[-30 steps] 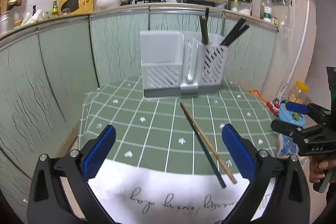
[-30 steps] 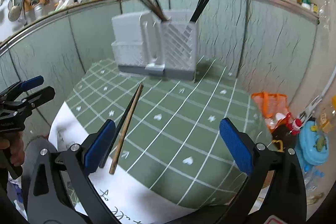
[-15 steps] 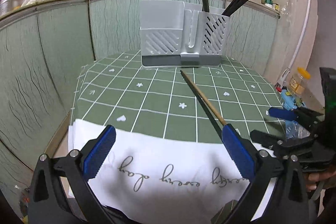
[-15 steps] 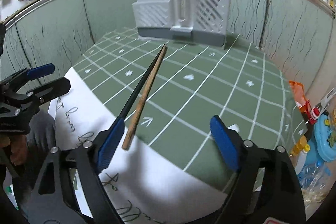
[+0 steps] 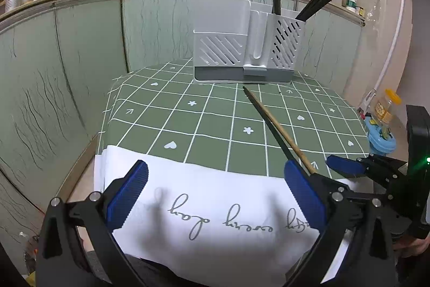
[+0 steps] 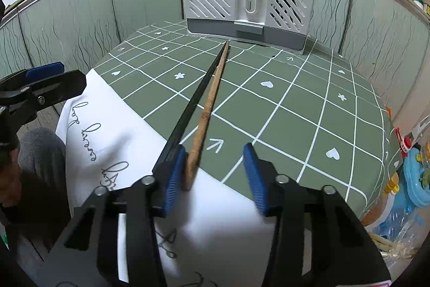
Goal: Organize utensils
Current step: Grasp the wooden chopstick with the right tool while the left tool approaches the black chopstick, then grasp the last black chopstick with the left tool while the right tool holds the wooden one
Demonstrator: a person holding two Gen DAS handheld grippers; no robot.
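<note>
1. Chopsticks, one black [image 6: 197,96] and one wooden [image 6: 212,96], lie side by side on the green checked tablecloth [image 6: 282,98], tips toward the holder and butt ends at the near edge, where a white lettered cloth [image 5: 215,195] begins.
2. Their long axis runs from the near edge toward the far one, almost in line with the right gripper's [image 6: 213,166] fingers.
3. The right gripper sits at the butt ends, jaws apart; the wooden stick's end lies in the gap, close beside the left pad, while the black stick passes along that pad's outer side, so only one stick looks set to be caught.
4. The left gripper [image 5: 217,192] hangs over the white cloth, jaws wide apart and holding nothing, the sticks just off its right finger; the right gripper appears the nearer one.
5. The grey slotted holder [image 5: 242,45] stands at the table's far edge, with dark utensils upright in its right compartment; its left compartment shows nothing above the rim.
6. Green panelled walls surround the table, with a cluttered kitchen counter above.
</note>
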